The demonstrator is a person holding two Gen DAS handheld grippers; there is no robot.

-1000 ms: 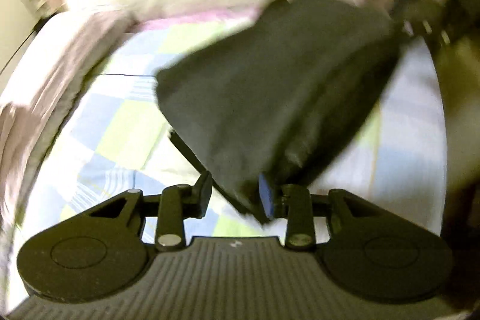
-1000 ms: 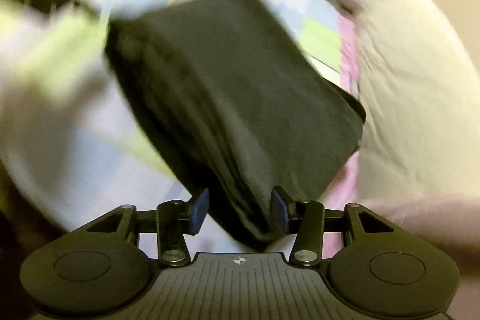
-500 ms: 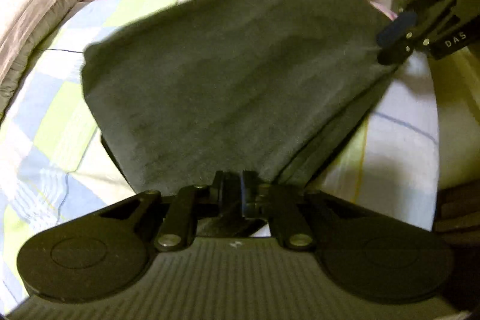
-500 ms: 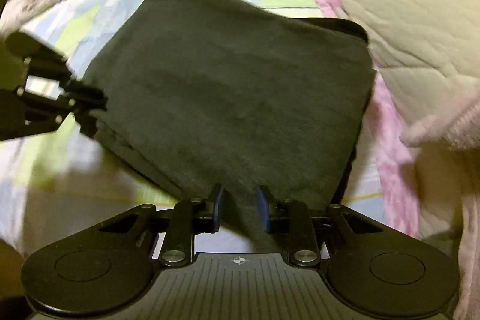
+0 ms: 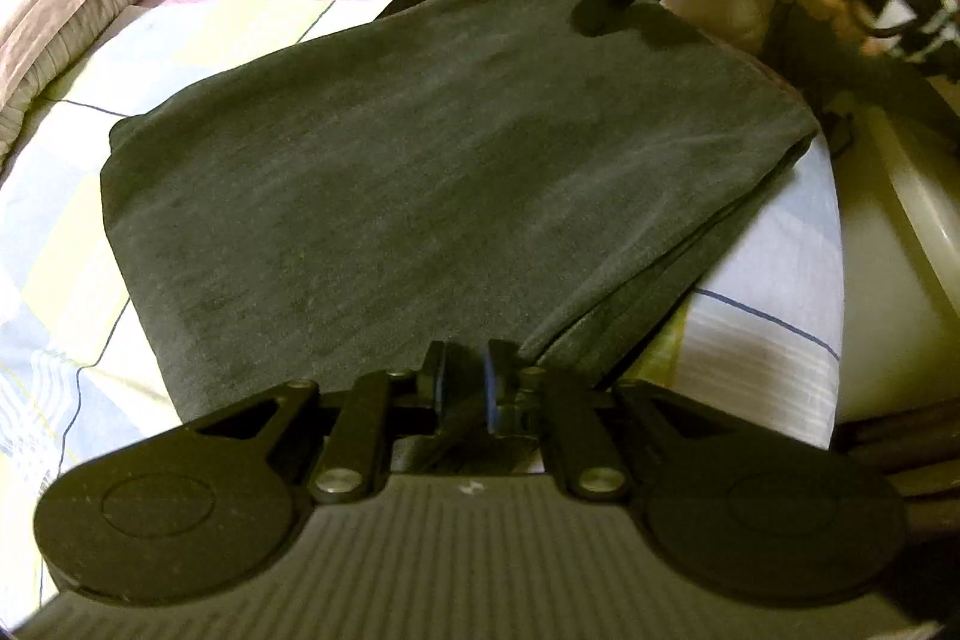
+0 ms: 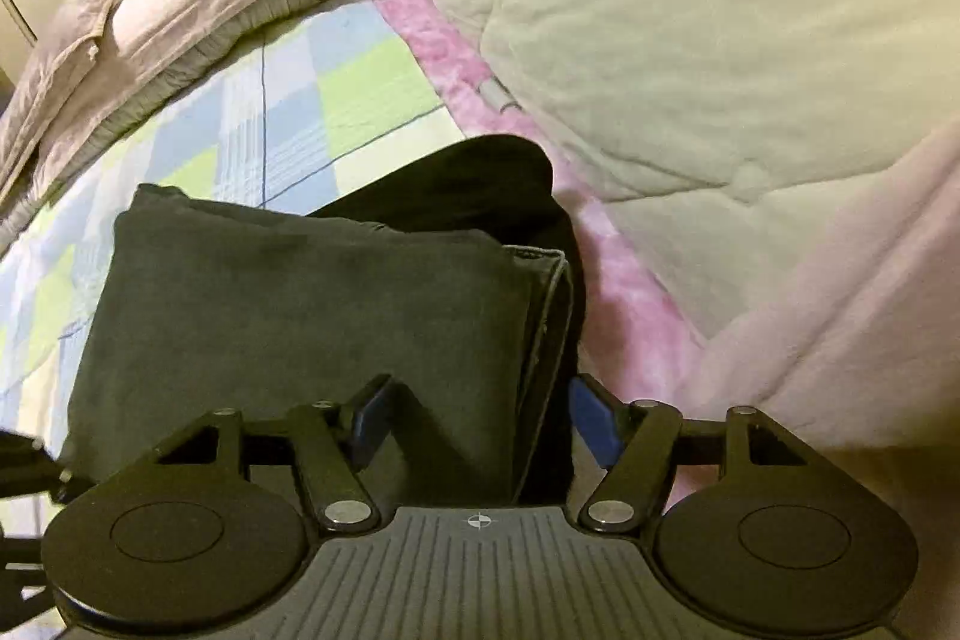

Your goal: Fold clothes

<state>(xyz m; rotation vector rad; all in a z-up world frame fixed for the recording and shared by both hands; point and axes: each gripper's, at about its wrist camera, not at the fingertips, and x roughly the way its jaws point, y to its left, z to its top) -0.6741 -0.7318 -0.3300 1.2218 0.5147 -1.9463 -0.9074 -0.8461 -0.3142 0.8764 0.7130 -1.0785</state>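
The left gripper (image 5: 462, 388) is clamped on the near edge of the folded dark garment (image 5: 420, 172); the right gripper (image 6: 474, 421) has its jaws wide apart, with the garment's corner between them.

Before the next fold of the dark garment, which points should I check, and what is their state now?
1. dark garment lies flat on the checkered sheet: ok.
2. left gripper grips the near edge: ok, nearly closed on fabric.
3. right gripper released: ok, open.
4. Layers aligned at the stitched edge: cannot tell.
5. black cloth sticks out from beneath: not ok.
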